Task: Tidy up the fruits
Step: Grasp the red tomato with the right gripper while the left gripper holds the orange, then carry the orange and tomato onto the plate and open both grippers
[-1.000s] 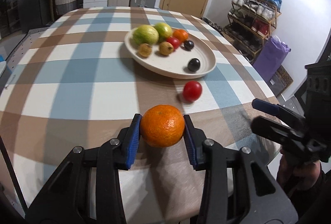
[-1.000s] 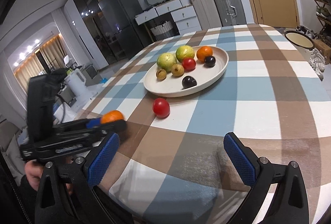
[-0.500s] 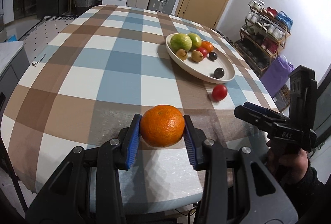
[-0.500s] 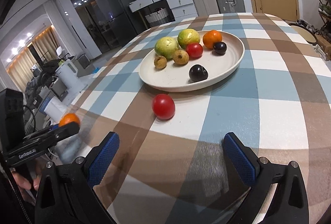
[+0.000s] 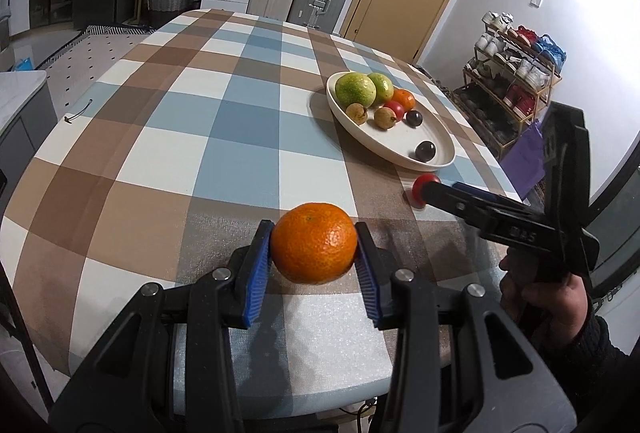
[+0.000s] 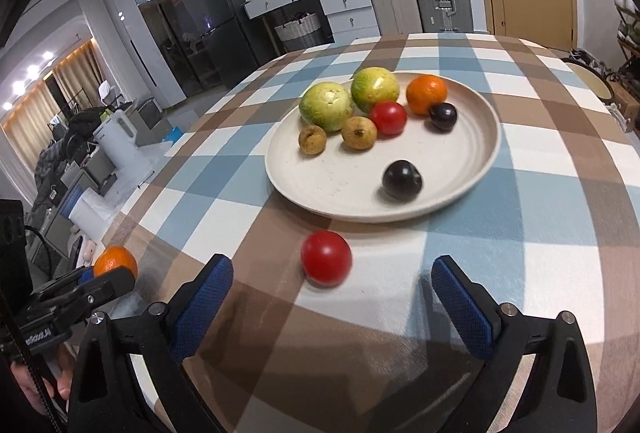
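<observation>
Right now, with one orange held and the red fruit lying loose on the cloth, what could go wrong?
1. The right tongs are closing but not yet touching the red fruit. It is round and could roll away if one pad reaches it first.
2. The red fruit lies near the plate; a push could knock it against the rim.
3. The left tongs hold the orange only by its sides; it might slip out.

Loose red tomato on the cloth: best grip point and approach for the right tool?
Grip the red tomato across its widest middle, coming from the near side, angled down. It is round, lies clear of the plate, and the right tool, jaws closing, already straddles it.
</observation>
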Motion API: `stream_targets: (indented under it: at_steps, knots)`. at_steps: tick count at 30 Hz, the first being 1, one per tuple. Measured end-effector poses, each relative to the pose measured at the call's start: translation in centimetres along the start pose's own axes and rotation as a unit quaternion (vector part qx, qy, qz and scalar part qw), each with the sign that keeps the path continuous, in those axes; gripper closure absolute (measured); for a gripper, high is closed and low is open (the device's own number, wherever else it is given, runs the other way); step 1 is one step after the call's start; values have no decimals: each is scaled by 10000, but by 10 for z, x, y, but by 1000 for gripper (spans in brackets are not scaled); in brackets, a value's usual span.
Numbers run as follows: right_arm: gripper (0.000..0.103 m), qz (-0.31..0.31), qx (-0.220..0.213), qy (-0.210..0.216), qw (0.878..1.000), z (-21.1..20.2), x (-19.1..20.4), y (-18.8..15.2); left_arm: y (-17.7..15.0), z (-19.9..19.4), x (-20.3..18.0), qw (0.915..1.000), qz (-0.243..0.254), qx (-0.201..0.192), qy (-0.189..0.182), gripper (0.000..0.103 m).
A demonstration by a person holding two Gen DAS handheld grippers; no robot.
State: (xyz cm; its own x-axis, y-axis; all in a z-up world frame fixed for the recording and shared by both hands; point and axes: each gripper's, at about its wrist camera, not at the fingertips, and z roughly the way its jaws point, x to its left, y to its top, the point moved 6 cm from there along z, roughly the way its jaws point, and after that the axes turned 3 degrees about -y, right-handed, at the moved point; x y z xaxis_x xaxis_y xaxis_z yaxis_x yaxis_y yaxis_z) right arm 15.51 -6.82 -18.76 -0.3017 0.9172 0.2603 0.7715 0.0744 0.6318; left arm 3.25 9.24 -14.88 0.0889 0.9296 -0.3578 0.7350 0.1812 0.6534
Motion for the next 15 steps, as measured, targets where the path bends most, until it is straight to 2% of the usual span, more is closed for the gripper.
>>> stream_targets:
  at_steps: [1, 2, 4, 5, 6, 7, 15]
  knots:
    - [17, -12, 44, -13, 10000, 3, 1, 1, 0, 0, 0, 10000, -6, -3, 3, 67]
    - [29, -17, 111, -35, 9999, 8, 2, 0, 0, -1, 0, 10000, -13, -6, 6, 67]
    - [41, -95, 93, -151, 9998, 11, 4, 2, 0, -1, 1, 10000, -10, -3, 23, 67]
    - [59, -150, 107, -158, 9997, 12, 5, 2, 0, -2, 1, 10000, -14, -7, 33, 67]
    - [69, -177, 143, -189, 9996, 14, 5, 2, 1, -2, 1, 10000, -20, -12, 36, 67]
    - [75, -188, 115, -221, 9995, 15, 5, 2, 2, -2, 2, 10000, -21, -13, 37, 67]
    - [75, -78, -33, -117, 9999, 3, -7, -1, 10, -5, -11, 9998, 136, -59, 94, 67]
